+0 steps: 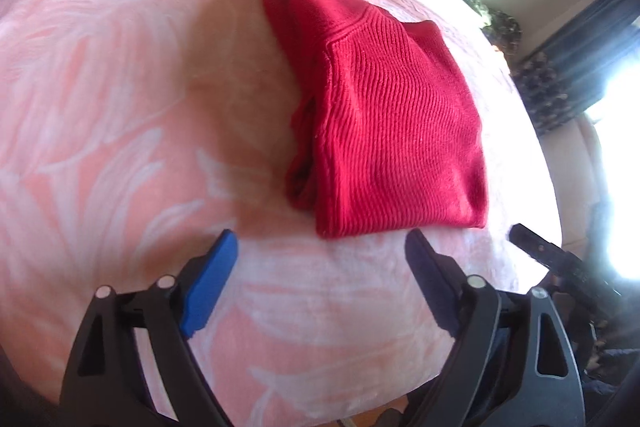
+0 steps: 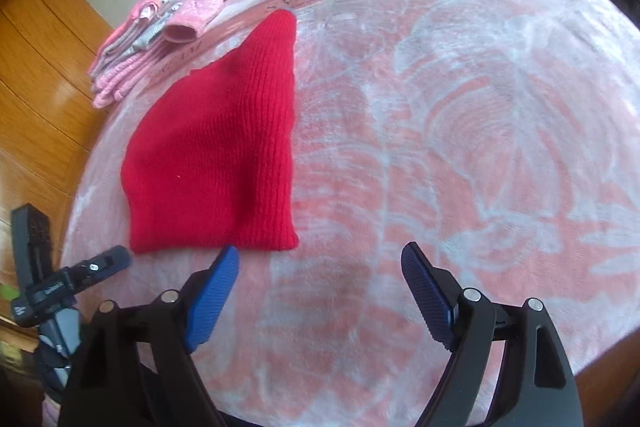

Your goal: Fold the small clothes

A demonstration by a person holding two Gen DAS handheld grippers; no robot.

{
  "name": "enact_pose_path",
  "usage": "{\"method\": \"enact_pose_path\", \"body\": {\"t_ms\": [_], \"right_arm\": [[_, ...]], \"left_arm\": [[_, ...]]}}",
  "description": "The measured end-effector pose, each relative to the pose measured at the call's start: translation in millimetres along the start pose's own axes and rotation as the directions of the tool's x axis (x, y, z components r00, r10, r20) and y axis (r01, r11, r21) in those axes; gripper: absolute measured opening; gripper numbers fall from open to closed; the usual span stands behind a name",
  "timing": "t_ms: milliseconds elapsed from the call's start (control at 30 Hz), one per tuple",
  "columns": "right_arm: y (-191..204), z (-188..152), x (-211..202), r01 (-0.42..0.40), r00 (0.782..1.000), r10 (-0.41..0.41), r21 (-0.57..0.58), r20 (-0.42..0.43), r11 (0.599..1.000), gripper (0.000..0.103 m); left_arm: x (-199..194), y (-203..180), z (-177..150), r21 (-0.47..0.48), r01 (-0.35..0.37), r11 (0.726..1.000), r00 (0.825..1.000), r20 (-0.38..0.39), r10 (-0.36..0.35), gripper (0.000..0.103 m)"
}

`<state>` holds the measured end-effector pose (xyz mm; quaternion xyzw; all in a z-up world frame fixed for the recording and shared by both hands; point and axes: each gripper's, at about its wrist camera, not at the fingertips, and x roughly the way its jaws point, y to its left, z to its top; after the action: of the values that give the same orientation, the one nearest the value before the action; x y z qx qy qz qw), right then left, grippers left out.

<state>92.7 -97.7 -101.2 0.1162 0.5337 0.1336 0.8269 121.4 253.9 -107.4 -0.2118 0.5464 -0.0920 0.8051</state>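
On the bed (image 1: 120, 107), the folded red sweater (image 1: 384, 123) lay flat; left gripper (image 1: 320, 259) and right gripper (image 2: 320, 267) were held spread, empty; loose edges should be pressed.

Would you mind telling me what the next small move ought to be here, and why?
Probably carry the red knit garment to the pink pile: it already lies folded flat on the blanket, and the left gripper and right gripper both stand open, holding nothing.

Pink leaf-patterned blanket (image 2: 460, 107) covering bed, folded red knit sweater (image 2: 216, 155) on it, pink clothes (image 2: 160, 39) stacked near edge
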Motion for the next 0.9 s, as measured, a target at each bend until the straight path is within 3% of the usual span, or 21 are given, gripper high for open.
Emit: {"method": "enact_pose_path", "body": {"t_ms": [167,267,567,733,900], "right_arm": [[13,-8,-13,0.121,0.993,-0.12,-0.039,0.018,0.992,0.099],[17,-9,-16,0.165,0.986,-0.164,-0.059,0.023,0.984,0.099],[38,-19,-28,0.194,0.98,-0.188,-0.116,0.065,0.974,0.099],[55,-21,-35,0.258,0.964,-0.244,-0.164,0.104,0.952,0.099],[68,-20,-41,0.221,0.974,-0.206,-0.174,0.095,0.96,0.099]], "left_arm": [[-22,-3,-12,0.02,-0.062,0.998,0.998,0.029,0.061,0.091],[-31,-4,-18,0.031,-0.093,0.995,0.995,0.036,0.091,0.091],[-46,-1,-32,0.003,-0.199,0.98,0.98,0.03,0.199,0.091],[-61,-8,-37,0.025,-0.257,0.966,0.965,0.065,0.255,0.091],[-73,-13,-37,0.028,-0.284,0.958,0.957,0.078,0.281,0.091]]}}
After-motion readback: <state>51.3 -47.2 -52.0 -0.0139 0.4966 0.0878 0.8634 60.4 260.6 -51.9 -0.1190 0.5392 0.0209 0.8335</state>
